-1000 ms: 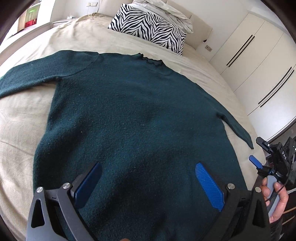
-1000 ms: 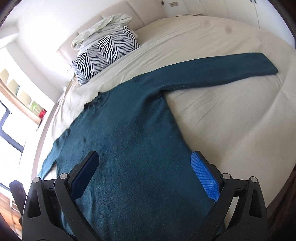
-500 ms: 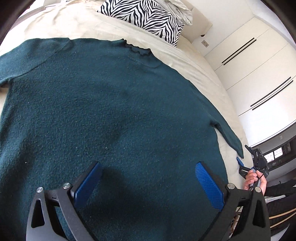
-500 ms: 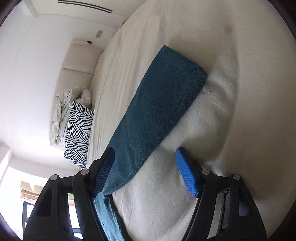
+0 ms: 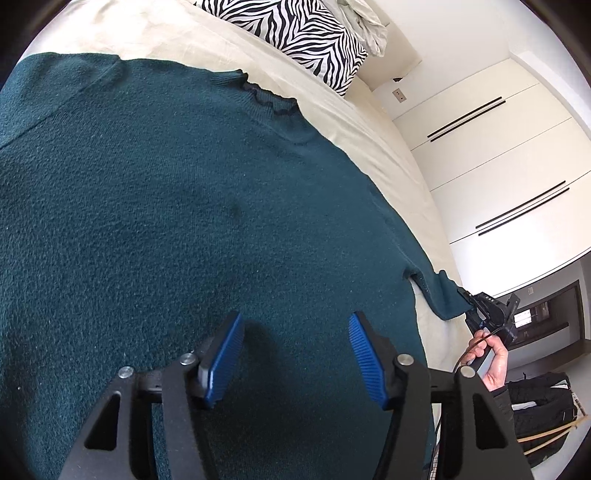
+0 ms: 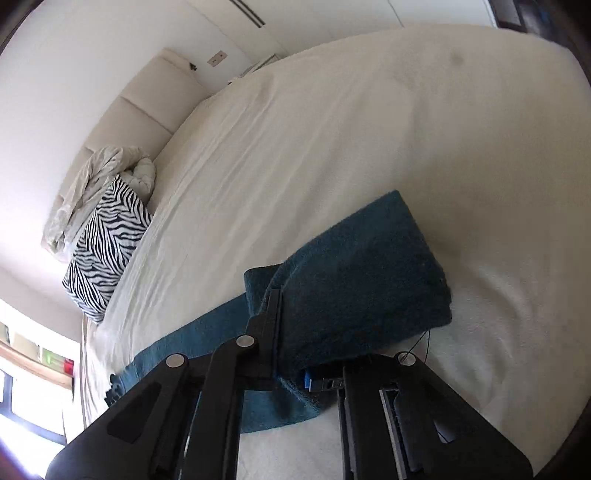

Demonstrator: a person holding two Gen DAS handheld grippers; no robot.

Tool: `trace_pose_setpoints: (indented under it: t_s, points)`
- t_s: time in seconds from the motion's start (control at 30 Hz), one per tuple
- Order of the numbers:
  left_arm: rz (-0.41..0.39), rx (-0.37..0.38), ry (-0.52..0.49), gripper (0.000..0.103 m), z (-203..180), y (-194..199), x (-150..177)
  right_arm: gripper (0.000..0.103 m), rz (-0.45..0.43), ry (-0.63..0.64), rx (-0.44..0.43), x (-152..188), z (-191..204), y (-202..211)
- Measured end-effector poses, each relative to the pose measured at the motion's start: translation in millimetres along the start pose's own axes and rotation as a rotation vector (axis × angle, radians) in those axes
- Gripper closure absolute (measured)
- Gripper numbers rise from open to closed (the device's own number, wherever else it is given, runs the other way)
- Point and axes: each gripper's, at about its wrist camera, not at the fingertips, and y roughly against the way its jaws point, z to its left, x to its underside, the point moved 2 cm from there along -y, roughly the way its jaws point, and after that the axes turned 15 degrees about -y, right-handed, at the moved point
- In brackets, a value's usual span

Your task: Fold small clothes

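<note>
Sweater [image 5: 192,221], dark teal, lies flat on the bed [image 6: 369,118], filling most of the left wrist frame. Left gripper [image 5: 295,354], at the bottom centre of that frame, hovers over the lower body of the garment with its blue pads [image 5: 225,358] apart and nothing between them. Right gripper [image 6: 291,354], at the lower centre of its own frame, has its fingers together on the sleeve [image 6: 362,266] near the cuff; the cloth bunches and drapes over the closed jaws. At the right edge of the left wrist frame, the same sleeve end meets the right gripper, held in the person's hand [image 5: 487,362].

Judgement: the sleeve fold is in hand. The next move calls for carrying the cuff across onto the body, with the left gripper pinning the body against drag.

Further back, a zebra pillow [image 5: 291,33] sits at the upper centre, and a wardrobe [image 5: 498,155] at the right.
</note>
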Motion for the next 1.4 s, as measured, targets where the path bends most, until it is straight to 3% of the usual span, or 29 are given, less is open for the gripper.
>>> trace_pose_setpoints:
  t_s: [0.13, 0.23, 0.37, 0.43, 0.5, 0.57, 0.63, 0.67, 0.7, 0.8, 0.9, 0.97, 1.03, 1.07, 1.23, 1.4]
  points:
    - [-0.027, 0.081, 0.062, 0.030, 6, -4, -7, 0.096, 0.009, 0.431, -0.008, 86, 126, -7]
    - [-0.053, 0.124, 0.092, 0.030, 11, -2, -10, 0.096, 0.036, 0.692, -0.013, 165, 193, -23]
    - [-0.082, 0.187, 0.147, 0.030, 21, 2, -11, 0.096, 0.143, 0.892, -0.001, 290, 264, -53]
    - [-0.084, 0.210, 0.172, 0.028, 26, 2, -12, 0.094, 0.207, 0.902, 0.024, 324, 267, -74]
    - [-0.088, 0.243, 0.191, 0.024, 29, 1, -13, 0.090, 0.235, 0.882, 0.029, 351, 263, -82]
    - [-0.091, 0.264, 0.213, 0.019, 30, -3, -17, 0.086, 0.203, 0.850, -0.024, 351, 254, -73]
    - [-0.087, 0.288, 0.227, 0.011, 29, -11, -24, 0.067, 0.242, 0.789, -0.091, 347, 246, -64]
    - [-0.080, 0.291, 0.231, 0.011, 26, -17, -27, 0.043, 0.250, 0.763, -0.115, 351, 235, -55]
    - [-0.068, 0.293, 0.232, 0.011, 23, -23, -31, 0.028, 0.245, 0.739, -0.134, 363, 228, -44]
    - [-0.019, 0.322, 0.196, 0.011, 7, -43, -42, 0.027, 0.243, 0.711, -0.170, 384, 198, -5]
    - [0.031, 0.268, 0.159, 0.023, -2, -67, -49, 0.027, 0.288, 0.607, -0.217, 376, 174, 14]
    - [0.037, 0.240, 0.150, 0.039, -3, -72, -55, 0.027, 0.323, 0.494, -0.276, 363, 163, 16]
    - [0.059, 0.191, 0.127, 0.090, -5, -73, -54, 0.027, 0.364, 0.361, -0.329, 347, 148, 18]
    - [0.067, 0.173, 0.118, 0.096, -5, -73, -55, 0.027, 0.387, 0.295, -0.349, 338, 140, 17]
    - [-0.027, 0.122, 0.039, 0.095, -4, -30, -63, 0.027, 0.458, -0.032, -0.420, 303, 95, -4]
    - [-0.156, 0.047, -0.006, 0.095, 19, 24, -83, 0.027, 0.486, -0.198, -0.495, 290, 78, -13]
